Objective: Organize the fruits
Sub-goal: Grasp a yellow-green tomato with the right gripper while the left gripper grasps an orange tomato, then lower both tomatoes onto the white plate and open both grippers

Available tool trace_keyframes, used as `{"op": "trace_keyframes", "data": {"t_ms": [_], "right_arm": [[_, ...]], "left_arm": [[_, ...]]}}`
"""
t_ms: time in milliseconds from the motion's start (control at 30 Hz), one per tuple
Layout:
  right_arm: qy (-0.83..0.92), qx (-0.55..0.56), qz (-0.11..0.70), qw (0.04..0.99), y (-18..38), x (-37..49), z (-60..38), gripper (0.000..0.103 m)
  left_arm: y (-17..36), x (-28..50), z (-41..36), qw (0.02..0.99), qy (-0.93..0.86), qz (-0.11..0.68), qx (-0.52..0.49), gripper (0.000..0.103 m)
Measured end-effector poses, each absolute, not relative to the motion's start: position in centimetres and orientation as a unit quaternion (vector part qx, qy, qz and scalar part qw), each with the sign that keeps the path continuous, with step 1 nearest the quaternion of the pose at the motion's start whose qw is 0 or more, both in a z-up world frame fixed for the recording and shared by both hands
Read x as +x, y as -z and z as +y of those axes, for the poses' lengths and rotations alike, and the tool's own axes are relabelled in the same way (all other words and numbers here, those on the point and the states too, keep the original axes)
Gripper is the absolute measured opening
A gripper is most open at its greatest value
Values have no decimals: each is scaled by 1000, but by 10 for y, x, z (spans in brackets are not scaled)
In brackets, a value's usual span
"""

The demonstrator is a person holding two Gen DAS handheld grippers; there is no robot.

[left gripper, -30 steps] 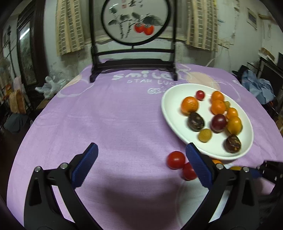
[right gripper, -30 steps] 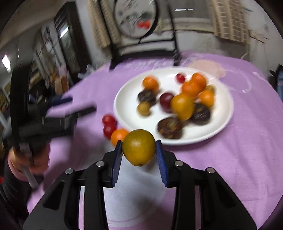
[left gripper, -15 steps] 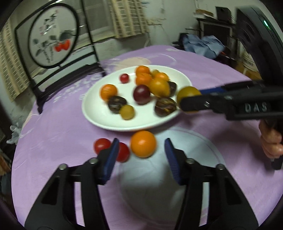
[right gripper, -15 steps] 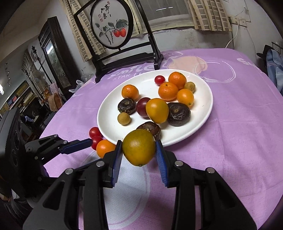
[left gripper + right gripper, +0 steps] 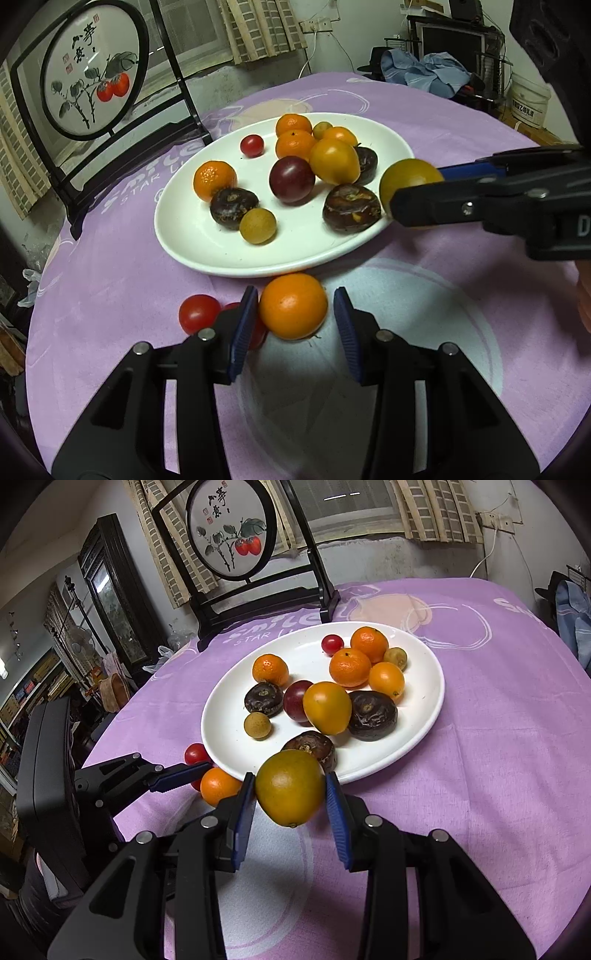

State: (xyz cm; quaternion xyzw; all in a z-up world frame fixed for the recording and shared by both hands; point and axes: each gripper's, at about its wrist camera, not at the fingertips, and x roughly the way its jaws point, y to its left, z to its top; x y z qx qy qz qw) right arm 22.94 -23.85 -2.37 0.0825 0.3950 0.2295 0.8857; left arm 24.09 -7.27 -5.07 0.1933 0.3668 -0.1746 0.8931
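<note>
A white oval plate (image 5: 207, 240) (image 5: 424, 716) on the purple cloth holds several oranges, dark fruits and small tomatoes. My right gripper (image 5: 291, 794) is shut on a yellow-green citrus fruit (image 5: 290, 787) (image 5: 406, 177), held just above the plate's near rim. My left gripper (image 5: 293, 319) is open, its jaws on either side of a small orange (image 5: 293, 305) (image 5: 218, 785) that lies on the cloth just in front of the plate. Two red tomatoes (image 5: 198, 313) lie left of that orange.
A black framed round painting on a stand (image 5: 232, 539) stands at the table's far side. Clothes and boxes (image 5: 436, 70) lie beyond the table on the right. A cabinet (image 5: 107, 587) stands at the left.
My left gripper has swung toward the plate and closed in around the small orange, its jaws narrower. My right gripper has carried the yellow-green fruit toward the plate's rim.
</note>
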Motion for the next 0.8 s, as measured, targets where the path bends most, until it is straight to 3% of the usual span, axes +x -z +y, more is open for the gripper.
{"op": "trace_keyframes", "data": {"t_ms": [567,800], "right_arm": [[-235,82,386,888,22,226,-240,38],[-254,64,360,895,14,213,-231,38]], "left_arm": [[47,223,-78,892,185,362,196,40],[10,217,-50,911,213,341,94,40]]}}
